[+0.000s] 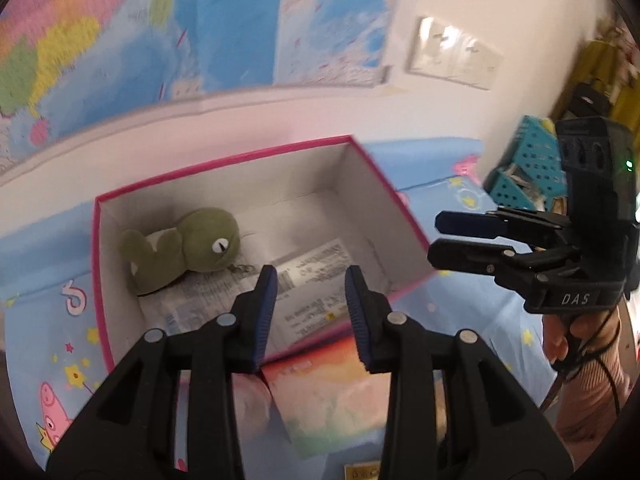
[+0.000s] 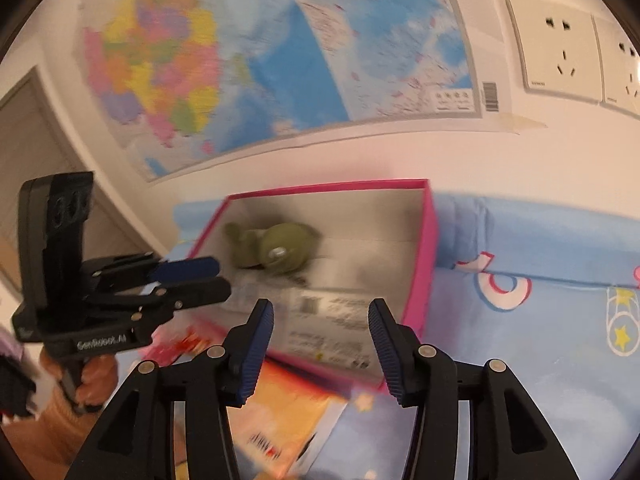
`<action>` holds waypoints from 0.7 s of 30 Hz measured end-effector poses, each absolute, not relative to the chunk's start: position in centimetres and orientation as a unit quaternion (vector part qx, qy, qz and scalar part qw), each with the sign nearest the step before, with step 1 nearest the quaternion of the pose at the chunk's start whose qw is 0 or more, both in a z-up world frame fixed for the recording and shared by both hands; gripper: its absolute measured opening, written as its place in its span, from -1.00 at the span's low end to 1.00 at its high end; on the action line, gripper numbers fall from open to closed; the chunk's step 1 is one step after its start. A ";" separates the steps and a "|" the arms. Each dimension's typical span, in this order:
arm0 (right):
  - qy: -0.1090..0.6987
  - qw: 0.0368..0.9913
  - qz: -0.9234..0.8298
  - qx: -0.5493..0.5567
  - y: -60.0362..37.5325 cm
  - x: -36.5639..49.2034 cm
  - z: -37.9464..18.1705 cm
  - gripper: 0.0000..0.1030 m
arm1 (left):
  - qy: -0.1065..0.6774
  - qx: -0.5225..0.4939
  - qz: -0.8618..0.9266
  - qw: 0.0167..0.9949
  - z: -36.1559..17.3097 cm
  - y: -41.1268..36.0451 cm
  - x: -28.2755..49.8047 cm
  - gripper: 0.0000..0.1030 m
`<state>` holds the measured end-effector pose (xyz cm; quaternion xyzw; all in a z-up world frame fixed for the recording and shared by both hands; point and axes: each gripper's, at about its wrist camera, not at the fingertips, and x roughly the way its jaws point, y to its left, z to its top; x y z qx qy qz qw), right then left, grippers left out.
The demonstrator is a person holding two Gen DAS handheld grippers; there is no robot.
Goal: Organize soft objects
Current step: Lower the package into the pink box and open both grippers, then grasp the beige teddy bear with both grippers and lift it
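Observation:
A green plush frog (image 1: 184, 250) lies in the back left corner of an open pink-rimmed box (image 1: 248, 154) on the bed. It also shows in the right wrist view (image 2: 276, 250), inside the same box (image 2: 426, 264). Printed plastic packets (image 1: 304, 292) cover the box floor. My left gripper (image 1: 310, 312) is open and empty above the box's near edge. My right gripper (image 2: 320, 340) is open and empty, hovering at the box's near right side; in the left wrist view it shows at the right (image 1: 448, 238).
The box sits on a blue cartoon-print bedsheet (image 1: 48, 272). A colourful flat book or lid (image 1: 332, 392) lies in front of the box. A map (image 2: 280, 60) and wall sockets (image 2: 560, 48) are on the wall behind. A teal perforated basket (image 1: 524, 164) stands at the right.

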<state>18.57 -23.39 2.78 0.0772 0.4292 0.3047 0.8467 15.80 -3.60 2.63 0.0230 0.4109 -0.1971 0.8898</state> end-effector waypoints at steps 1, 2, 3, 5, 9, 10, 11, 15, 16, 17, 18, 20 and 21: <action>0.424 0.846 0.316 0.077 -23.6 17.6 3.1 -0.02 | 0.401 0.028 -0.202 0.893 2.9 -3.5 14.9 -0.14; 0.419 0.845 0.323 0.079 -23.7 16.8 3.3 -0.01 | 0.392 0.029 -0.211 0.895 3.0 -3.4 13.9 -0.06; 0.417 0.843 0.330 0.079 -23.8 16.1 3.5 -0.01 | 0.388 0.030 -0.218 0.895 3.1 -3.3 13.3 -0.04; 0.413 0.836 0.352 0.079 -24.2 14.0 3.8 -0.01 | 0.378 0.038 -0.226 0.897 3.0 -3.1 11.6 -0.04; 0.412 0.825 0.380 0.070 -24.6 10.0 3.7 0.00 | 0.374 0.044 -0.246 0.893 2.3 -3.3 8.8 -0.04; 0.415 0.822 0.384 0.064 -24.7 9.1 3.4 0.06 | 0.374 0.045 -0.248 0.893 1.9 -3.4 8.2 -0.04; 0.418 0.822 0.382 0.058 -24.8 8.5 3.1 0.11 | 0.374 0.045 -0.249 0.892 1.6 -3.5 7.6 -0.04; 0.449 0.819 0.351 0.063 -25.8 6.8 0.3 0.11 | 0.394 0.032 -0.270 0.878 -0.2 -3.7 5.8 -0.04; 0.462 0.818 0.336 0.069 -26.2 6.7 -0.8 0.11 | 0.404 0.028 -0.276 0.871 -1.0 -3.9 5.5 -0.04; 0.473 0.817 0.322 0.073 -26.7 6.8 -1.6 0.11 | 0.413 0.026 -0.279 0.866 -1.6 -4.1 5.2 -0.04; 0.483 0.815 0.311 0.080 -27.1 6.8 -2.4 0.11 | 0.420 0.025 -0.283 0.862 -2.1 -4.4 4.8 -0.04; 0.498 0.809 0.294 0.102 -28.1 7.1 -3.9 0.11 | 0.441 0.020 -0.288 0.850 -3.5 -5.0 4.6 -0.04; 0.505 0.808 0.282 0.116 -28.7 7.2 -4.6 0.12 | 0.447 0.018 -0.290 0.846 -4.0 -5.2 4.4 -0.04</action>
